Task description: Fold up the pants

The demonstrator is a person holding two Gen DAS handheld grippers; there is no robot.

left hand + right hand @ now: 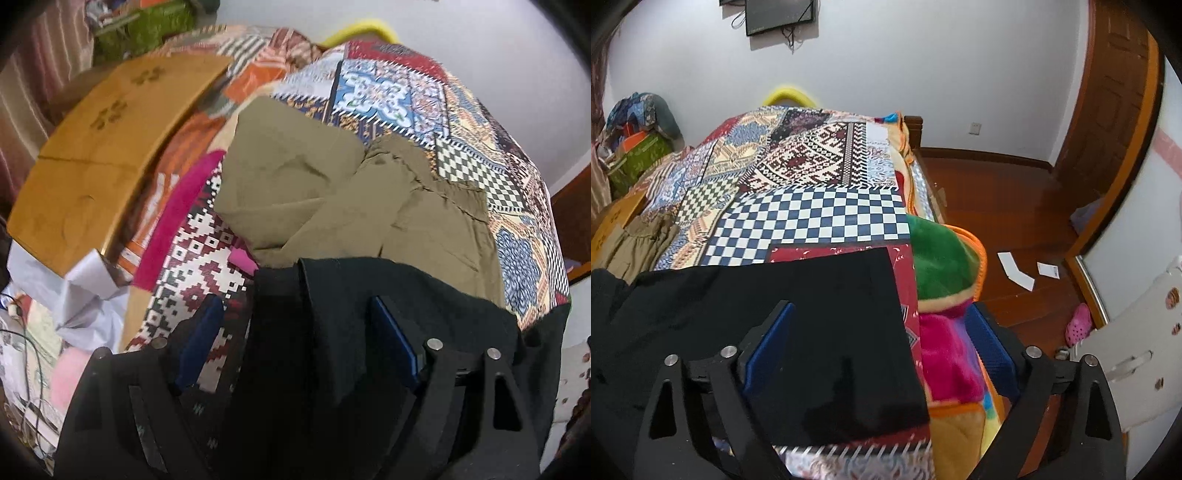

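Black pants [369, 295] lie spread on the patchwork bed cover [388, 92], near the bed's front edge. My left gripper [299, 332] hangs just over them, its blue pads wide apart with a fold of the black cloth between them, not pinched. In the right wrist view one straight-cut end of the black pants [831, 332] lies flat between the fingers of my right gripper [881, 325], which also stands open; its right finger is over a bright fleece blanket [942, 258]. A second pair, olive pants [332, 192], lies crumpled beyond the black ones.
A brown cardboard sheet [110, 140] lies on the bed's left part. The bed's right edge drops to a wooden floor [1015, 192] with paper scraps [1015, 271], a pink slipper [1078, 325] and a white chair [1137, 332]. Clutter and cables [26, 350] sit at the left.
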